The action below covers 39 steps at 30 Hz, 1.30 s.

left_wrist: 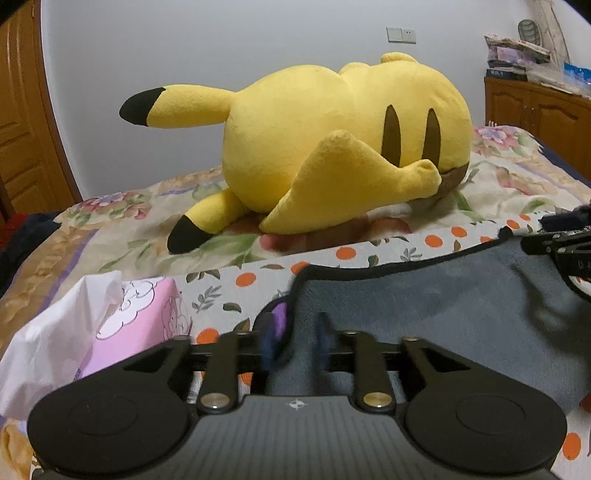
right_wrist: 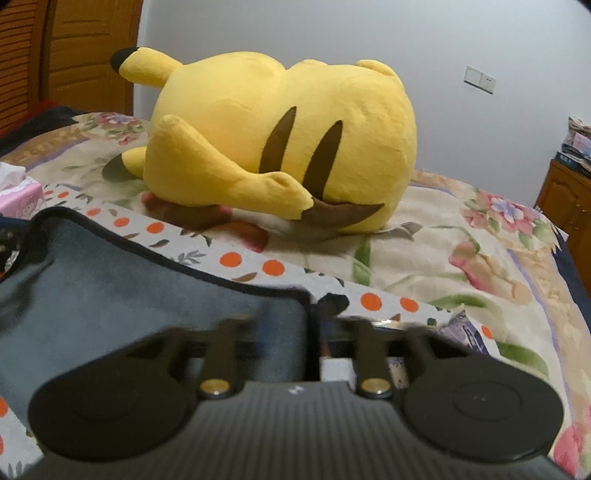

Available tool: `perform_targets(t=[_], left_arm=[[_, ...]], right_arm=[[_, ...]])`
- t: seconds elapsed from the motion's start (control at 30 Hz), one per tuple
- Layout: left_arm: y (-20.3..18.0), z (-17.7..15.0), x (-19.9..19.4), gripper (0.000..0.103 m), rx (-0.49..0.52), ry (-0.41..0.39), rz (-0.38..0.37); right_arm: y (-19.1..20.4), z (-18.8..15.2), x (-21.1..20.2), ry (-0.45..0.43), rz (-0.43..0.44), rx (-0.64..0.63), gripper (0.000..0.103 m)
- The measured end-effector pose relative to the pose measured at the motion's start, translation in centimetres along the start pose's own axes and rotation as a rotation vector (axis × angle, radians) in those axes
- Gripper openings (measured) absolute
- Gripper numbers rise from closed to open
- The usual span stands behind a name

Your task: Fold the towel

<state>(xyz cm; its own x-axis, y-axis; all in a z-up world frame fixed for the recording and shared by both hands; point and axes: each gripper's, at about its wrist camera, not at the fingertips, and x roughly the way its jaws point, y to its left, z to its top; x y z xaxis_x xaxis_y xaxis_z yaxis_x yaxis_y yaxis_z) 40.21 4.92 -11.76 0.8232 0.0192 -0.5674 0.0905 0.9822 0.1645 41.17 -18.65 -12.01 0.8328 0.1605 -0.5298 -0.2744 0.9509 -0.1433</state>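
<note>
Two hand-held grippers work at opposite corners of a grey-blue towel [left_wrist: 443, 306] that lies on the bed, on top of a white sheet printed with orange dots and leaves [left_wrist: 369, 254]. The towel has a dark piped edge and is rumpled, with its far edge curling in a wavy line.

The left hand-held gripper [left_wrist: 295, 343] sits at the towel's left corner, its blue-tipped fingers [left_wrist: 267, 350] close on either side of the lifted edge, pinching the cloth; a bit of purple shows just beside the left finger. The picture is blurred there, so the grip itself is soft to the eye.

The right hand-held gripper [right_wrist: 314, 332] is at the towel's right corner [right_wrist: 295, 299]. Its fingers are smeared by blur, and I cannot tell whether they are pressed on the cloth or apart. From the left wrist view, part of that right gripper's black frame [left_wrist: 561, 247] shows over the towel's far right side.

Beyond the towel, well apart from it, a big yellow Pikachu plush [left_wrist: 332, 144] lies on a floral bedspread [right_wrist: 461, 240]. A pink tissue box [left_wrist: 136, 317] with white tissue [left_wrist: 55, 332] sticking up stands just left of the towel. A wooden cabinet [left_wrist: 539, 110] piled with papers stands against the grey wall, which carries a switch plate [left_wrist: 400, 35].
</note>
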Motion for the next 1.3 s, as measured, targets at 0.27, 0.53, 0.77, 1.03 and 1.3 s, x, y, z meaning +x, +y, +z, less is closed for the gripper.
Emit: perform_targets(t=[0.27, 0.53, 0.77, 1.03, 1.3], left_arm=[[-0.4, -1.4, -0.9, 0.044, -0.018, 0.028, -0.019], [-1.1, -3.0, -3.1, 0.054, -0.016, 0.052, -0.044], [-1.7, -3.6, -5.8, 0.063, -0.014, 0.061, -0.063], [-3.0, -3.8, -9.4, 0.078, 0.005, 0.058, -0.070], [-3.6, -4.1, -13.0, 0.086, 0.010, 0.059, -0.059]], right_arm=[[0.6, -1.2, -2.0, -0.008, 0.051, 0.035, 0.051], [1.7, -2.6, -4.3, 0.012, 0.090, 0.061, 0.051], [1.8, -3.4, -6.7, 0.026, 0.088, 0.077, 0.053], [2.0, -3.7, -10.2, 0.029, 0.089, 0.079, 0.072], [2.1, -3.9, -13.8, 0.018, 0.093, 0.095, 0.085]])
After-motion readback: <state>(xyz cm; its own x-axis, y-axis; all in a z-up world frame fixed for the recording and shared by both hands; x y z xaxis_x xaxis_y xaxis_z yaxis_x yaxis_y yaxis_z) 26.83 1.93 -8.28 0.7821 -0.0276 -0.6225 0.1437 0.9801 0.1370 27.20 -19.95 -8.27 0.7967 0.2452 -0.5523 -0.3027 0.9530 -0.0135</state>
